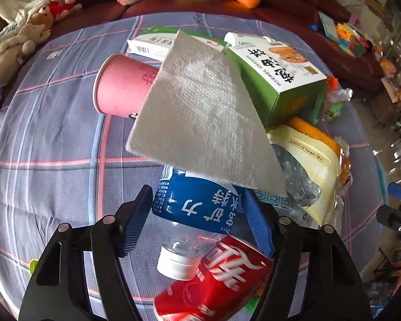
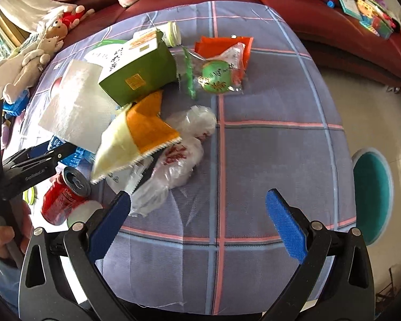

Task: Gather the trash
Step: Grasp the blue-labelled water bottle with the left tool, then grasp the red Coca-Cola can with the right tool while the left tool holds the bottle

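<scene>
Two blue pads of the left claw (image 1: 197, 222) are standing apart, flanking the bottle (image 1: 192, 214) without pressing; the can (image 1: 214, 281) is lying at 5 o'clock. The right claw (image 2: 197, 224) is gaping empty over the counter (image 2: 267, 147).

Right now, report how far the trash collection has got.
Nothing looks collected: the green box, tissue, pink cup, red can and plastic bags all lie on the cloth. In hand: the left tool straddles the blue-labelled bottle, pads not visibly pressing. The right tool is open and empty. Everything remains.
</scene>
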Available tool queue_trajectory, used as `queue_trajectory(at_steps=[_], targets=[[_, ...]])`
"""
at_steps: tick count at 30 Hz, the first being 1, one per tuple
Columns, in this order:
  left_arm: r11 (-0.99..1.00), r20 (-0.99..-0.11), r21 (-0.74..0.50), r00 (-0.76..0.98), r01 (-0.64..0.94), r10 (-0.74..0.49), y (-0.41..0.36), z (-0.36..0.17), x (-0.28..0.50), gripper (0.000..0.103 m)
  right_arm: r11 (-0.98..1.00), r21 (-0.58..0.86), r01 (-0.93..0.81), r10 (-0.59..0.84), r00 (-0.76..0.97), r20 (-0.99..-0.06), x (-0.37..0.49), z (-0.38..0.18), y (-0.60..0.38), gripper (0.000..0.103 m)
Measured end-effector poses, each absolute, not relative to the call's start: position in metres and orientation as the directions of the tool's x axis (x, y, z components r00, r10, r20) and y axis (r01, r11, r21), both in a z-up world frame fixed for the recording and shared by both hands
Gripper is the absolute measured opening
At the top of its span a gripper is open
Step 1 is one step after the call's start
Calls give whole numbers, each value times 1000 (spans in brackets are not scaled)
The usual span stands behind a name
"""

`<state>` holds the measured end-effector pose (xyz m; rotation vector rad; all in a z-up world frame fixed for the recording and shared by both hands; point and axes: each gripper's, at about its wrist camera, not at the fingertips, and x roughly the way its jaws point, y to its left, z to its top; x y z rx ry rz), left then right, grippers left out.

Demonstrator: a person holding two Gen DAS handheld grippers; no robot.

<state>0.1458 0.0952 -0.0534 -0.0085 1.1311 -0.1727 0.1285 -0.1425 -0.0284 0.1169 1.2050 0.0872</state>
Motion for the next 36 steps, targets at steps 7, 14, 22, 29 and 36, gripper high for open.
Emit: queue_trajectory(at_steps=[7,14,22,29,36], targets=[[969,-880,-121,428,217,-205,103,-30,103,68,992,127,-20,126,350,-928,137,-20,-139,97],[970,-838,-134,499,203,-221,126,-10,87,67,982,175,-73,189,329,-925,133,-23,-114,97],[965,-842,-165,481,205,-246,150,-20,71,67,956,226,-189,270,261,-927,101,-32,-61,92],[957,-856,-159,449,244,-257,156,-41,38,67,921,353,-162,379,175,-909,79,-40,-42,42],[956,-857,-183,440,228,-269,171,-56,19,67,898,418,-141,434,116,-893,72,-54,-15,42]])
